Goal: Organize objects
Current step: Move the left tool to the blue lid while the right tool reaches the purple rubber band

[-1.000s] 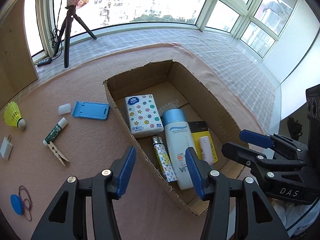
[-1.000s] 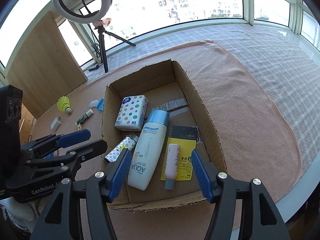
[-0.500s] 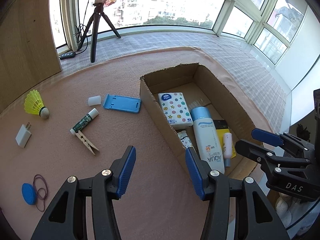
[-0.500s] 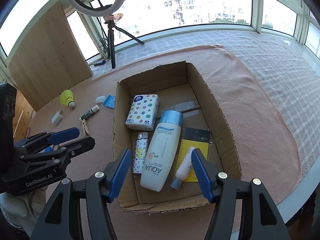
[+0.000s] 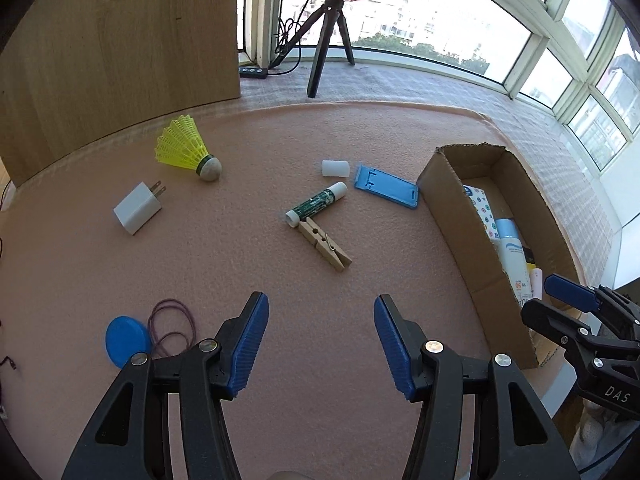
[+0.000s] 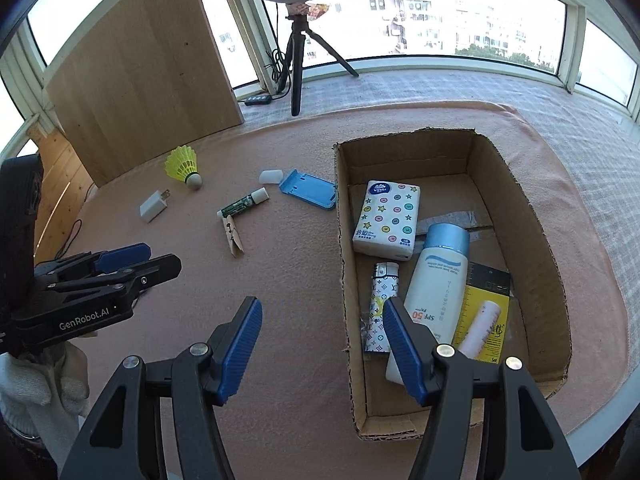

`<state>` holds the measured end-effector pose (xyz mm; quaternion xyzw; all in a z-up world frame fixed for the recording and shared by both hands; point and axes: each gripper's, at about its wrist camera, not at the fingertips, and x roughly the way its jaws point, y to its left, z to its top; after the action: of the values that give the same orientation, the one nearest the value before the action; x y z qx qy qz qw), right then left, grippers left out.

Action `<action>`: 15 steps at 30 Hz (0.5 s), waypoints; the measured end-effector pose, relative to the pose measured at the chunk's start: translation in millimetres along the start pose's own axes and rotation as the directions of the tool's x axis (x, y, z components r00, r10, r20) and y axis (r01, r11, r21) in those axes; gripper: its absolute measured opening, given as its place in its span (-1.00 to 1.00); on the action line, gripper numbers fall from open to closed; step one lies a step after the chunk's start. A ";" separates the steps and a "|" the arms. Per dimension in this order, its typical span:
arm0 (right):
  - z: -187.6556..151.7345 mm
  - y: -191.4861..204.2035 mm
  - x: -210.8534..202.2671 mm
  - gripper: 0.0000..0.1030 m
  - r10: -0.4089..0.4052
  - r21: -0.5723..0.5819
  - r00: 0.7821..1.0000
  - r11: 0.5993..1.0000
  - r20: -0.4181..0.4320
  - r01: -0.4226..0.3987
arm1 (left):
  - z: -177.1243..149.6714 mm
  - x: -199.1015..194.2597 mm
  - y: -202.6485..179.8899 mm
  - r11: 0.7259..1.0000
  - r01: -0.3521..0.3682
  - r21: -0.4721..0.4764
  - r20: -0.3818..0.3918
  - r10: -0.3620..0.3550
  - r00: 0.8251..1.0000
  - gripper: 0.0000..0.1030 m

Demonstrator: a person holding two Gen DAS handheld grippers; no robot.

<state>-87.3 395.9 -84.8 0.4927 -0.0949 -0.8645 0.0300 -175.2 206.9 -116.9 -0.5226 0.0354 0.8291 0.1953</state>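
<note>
Your cardboard box [image 6: 516,200] sits open on the pink cloth [image 5: 248,264], on the right of both views. Inside it lie a tissue pack [image 6: 387,220] printed with stars and buttons, a white sunscreen bottle [image 6: 434,284] with a pale blue cap, a patterned lighter [image 6: 378,304], and a yellow-and-black card [image 6: 486,292] with a small pink tube [image 6: 480,330] resting on it.

Outside the box, a blue phone stand [image 5: 387,186] lies just beside its left wall, with a small white cap [image 5: 335,168] next to it. A green lip balm [image 5: 316,204] lies near them, its end touching a wooden clothespin [image 5: 325,244]. Further left you have a yellow shuttlecock [image 5: 186,148] and a white plug adapter [image 5: 138,208], well apart from the box. Nearest your left hand, a blue disc [image 5: 127,342] touches a looped purple rubber band [image 5: 172,326].

Your left gripper [image 5: 320,344] hovers over bare cloth between the rubber band and the box; its jaws are spreading wider and nothing is between them. Your right gripper [image 6: 322,346] is released too, empty, straddling the box's left wall with its right finger [image 6: 404,356] over the lighter and bottle.

A wooden panel [image 5: 120,48] and a tripod [image 5: 328,32] carrying a ring light stand at the far window
</note>
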 end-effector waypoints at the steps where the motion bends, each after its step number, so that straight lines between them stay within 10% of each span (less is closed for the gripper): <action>1: 0.3 6.6 2.7 0.15 0.008 -0.009 1.000 1.000 -0.006 -0.008 | -1.5 -0.3 11.7 1.000 -0.010 -0.014 -0.003 0.010 1.000 0.14; 15: 7.4 87.8 47.3 0.14 0.087 -0.102 0.993 0.990 -0.082 -0.095 | -16.2 18.6 150.0 0.971 -0.135 -0.197 -0.095 0.119 0.988 0.14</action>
<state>-121.6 304.0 -104.2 0.5185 -0.0701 -0.8464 0.0992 -222.5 69.8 -162.4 -0.5703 -0.0078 0.8169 0.0859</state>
